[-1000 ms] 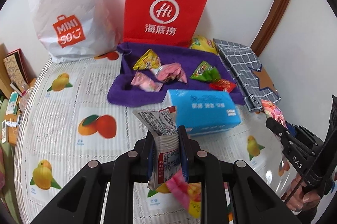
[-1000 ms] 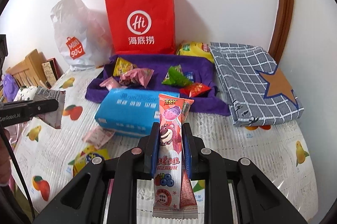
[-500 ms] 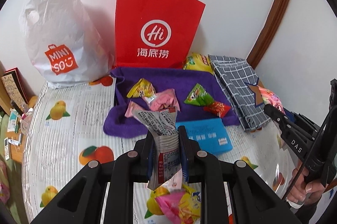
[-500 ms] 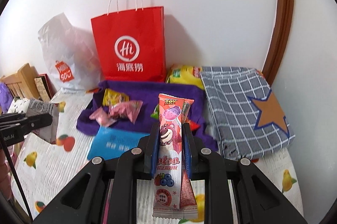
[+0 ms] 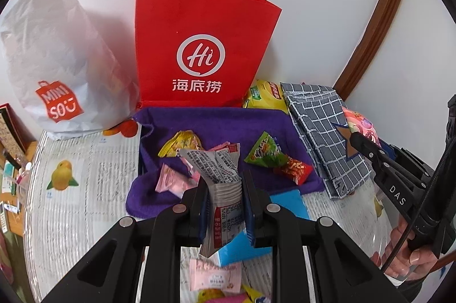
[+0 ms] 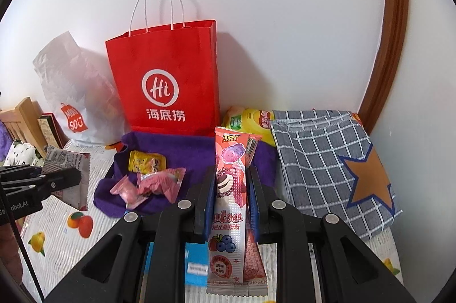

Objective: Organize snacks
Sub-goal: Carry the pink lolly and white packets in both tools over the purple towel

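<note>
The left gripper [image 5: 225,206] was seen with its jaws clamped on a grey printed snack packet [image 5: 221,180], the packet standing upright between them. The right gripper [image 6: 230,203] was likewise closed on a long pink lollipop packet [image 6: 229,189], its top reaching above the jaws.

Compared with a second before, both loads had been carried forward and lifted: the blue tissue pack [image 5: 287,201], earlier ahead of the left jaws, had dropped mostly beneath them, and the purple cloth [image 5: 228,126] with its loose sweets lay directly beyond. The red paper bag [image 5: 203,46] loomed larger and nearer above the jaws in both views, its open mouth visible from the right wrist.

It was judged that both packets were being taken toward the red bag, or possibly the cloth, and that neither had yet been set down. A pink sachet [image 5: 215,273] was left on the worktop [image 5: 71,217] under the left jaws, so sorting remained unfinished.
</note>
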A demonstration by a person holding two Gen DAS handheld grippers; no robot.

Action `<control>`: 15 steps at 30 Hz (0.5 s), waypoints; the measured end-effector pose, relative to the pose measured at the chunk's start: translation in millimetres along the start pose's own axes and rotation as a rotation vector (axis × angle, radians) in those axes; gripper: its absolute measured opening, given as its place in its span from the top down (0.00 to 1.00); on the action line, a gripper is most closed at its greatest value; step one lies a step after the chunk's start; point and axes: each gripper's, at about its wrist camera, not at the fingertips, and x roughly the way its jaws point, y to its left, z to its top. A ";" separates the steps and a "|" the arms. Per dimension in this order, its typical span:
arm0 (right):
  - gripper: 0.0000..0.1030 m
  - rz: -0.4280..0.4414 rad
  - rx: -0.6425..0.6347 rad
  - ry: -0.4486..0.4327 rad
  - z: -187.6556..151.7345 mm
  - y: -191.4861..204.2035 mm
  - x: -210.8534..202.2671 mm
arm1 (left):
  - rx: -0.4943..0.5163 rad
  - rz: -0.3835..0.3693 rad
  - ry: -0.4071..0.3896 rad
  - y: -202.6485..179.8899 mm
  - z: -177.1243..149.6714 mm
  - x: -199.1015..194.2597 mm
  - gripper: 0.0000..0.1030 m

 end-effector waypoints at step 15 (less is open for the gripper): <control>0.80 0.027 0.025 0.028 28.2 -7.6 71.1 | -0.050 0.026 0.032 30.9 34.9 57.5 0.81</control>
